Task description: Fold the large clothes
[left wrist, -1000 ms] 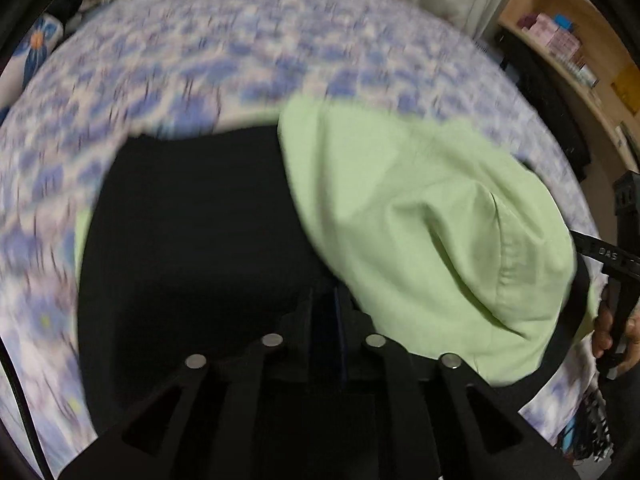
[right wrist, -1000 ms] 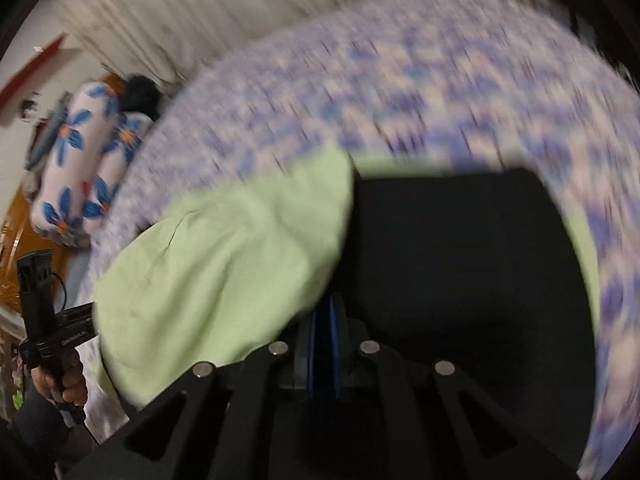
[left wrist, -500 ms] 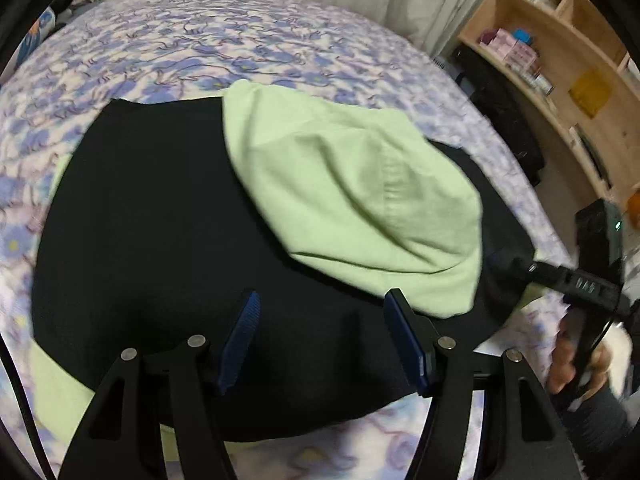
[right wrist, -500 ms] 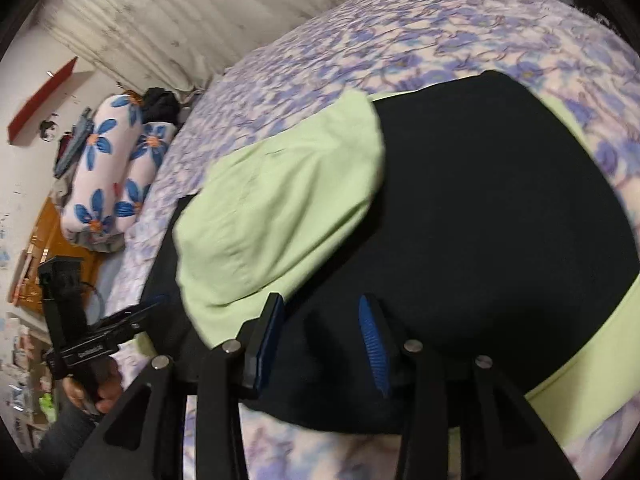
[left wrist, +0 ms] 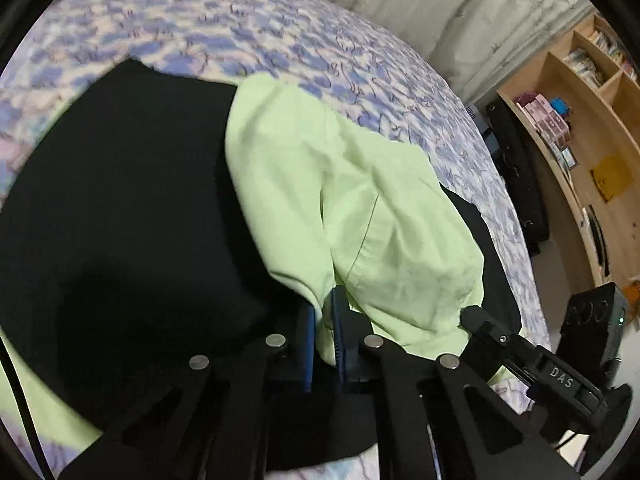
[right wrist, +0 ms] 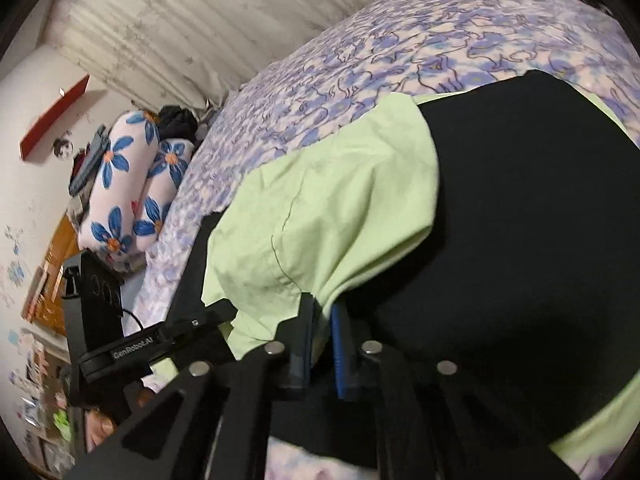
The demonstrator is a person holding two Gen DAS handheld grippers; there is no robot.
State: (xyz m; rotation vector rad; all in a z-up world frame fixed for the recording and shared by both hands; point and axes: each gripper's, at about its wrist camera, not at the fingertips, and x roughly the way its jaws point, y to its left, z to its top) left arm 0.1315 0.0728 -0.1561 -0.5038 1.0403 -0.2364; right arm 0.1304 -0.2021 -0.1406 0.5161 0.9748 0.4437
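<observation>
- Large black-and-light-green cloth garment (left wrist: pixel 132 216) lies spread on the bed with the purple-and-blue floral cover (left wrist: pixel 280 32); its black panel faces up, with a light-green band along the near edge.
- Light-green sleeve-like section (left wrist: pixel 360 216) of the garment is folded over the black panel and rises in a crumpled mound toward both grippers.
- Left gripper (left wrist: pixel 322 344): blue-padded jaws nearly together, clamped on the near edge of the light-green section; fabric visibly pinched between the pads.
- Right gripper (right wrist: pixel 322 344): blue-padded jaws likewise nearly together, clamped on another part of the same light-green edge.
- The two grippers hold the edge close beside each other; in each wrist view the other gripper's black body appears at the frame side, its tip touching the green fabric.
- A person's hand (right wrist: pixel 100 428) is partly visible under the left gripper's handle in the right wrist view.
- White pillows with blue flowers (right wrist: pixel 128 184) lie at the head of the bed.
- Wooden shelving unit (left wrist: pixel 580 128) stands beyond the bed's far side; pale curtain (right wrist: pixel 192 12) hangs behind the bed.
</observation>
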